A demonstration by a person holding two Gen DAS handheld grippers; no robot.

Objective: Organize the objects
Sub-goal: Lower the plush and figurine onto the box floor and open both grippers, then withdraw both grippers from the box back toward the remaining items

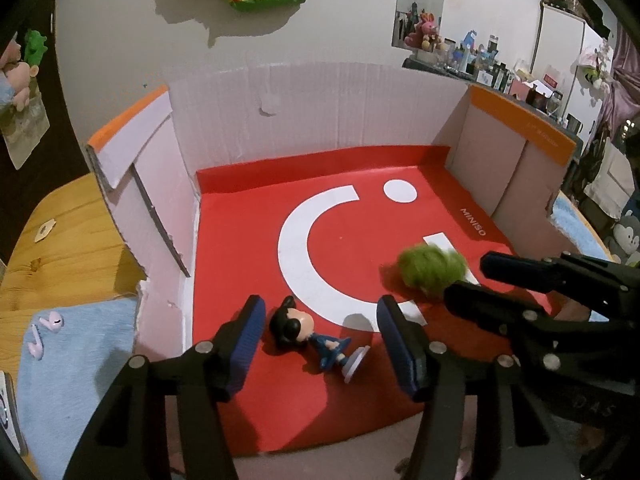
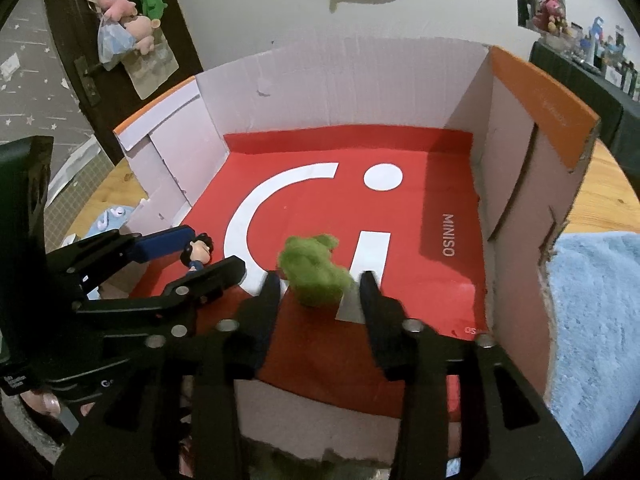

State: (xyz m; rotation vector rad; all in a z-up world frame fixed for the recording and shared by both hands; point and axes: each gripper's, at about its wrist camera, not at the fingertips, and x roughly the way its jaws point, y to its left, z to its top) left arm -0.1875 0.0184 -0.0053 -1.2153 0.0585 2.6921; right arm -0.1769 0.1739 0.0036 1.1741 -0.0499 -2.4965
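Note:
A small figurine (image 1: 308,340) with black hair and a blue suit lies on its side on the red bag that lines the floor of a cardboard box (image 1: 320,108). My left gripper (image 1: 320,312) stands open around it, pads clear of it on both sides. A fuzzy green plush (image 2: 316,272), slightly blurred, sits on the red floor between the fingers of my right gripper (image 2: 320,280), which is open and not pressing on it. In the left wrist view the plush (image 1: 430,270) lies just beyond the right gripper (image 1: 472,276). In the right wrist view the left gripper (image 2: 216,249) straddles the figurine (image 2: 196,252).
The box walls (image 2: 340,80) rise on the left, back and right, with orange-edged flaps. It stands on a wooden table (image 1: 60,240). Pink earbuds (image 1: 44,332) lie on a blue towel to the left, and a fluffy blue towel (image 2: 592,320) lies to the right.

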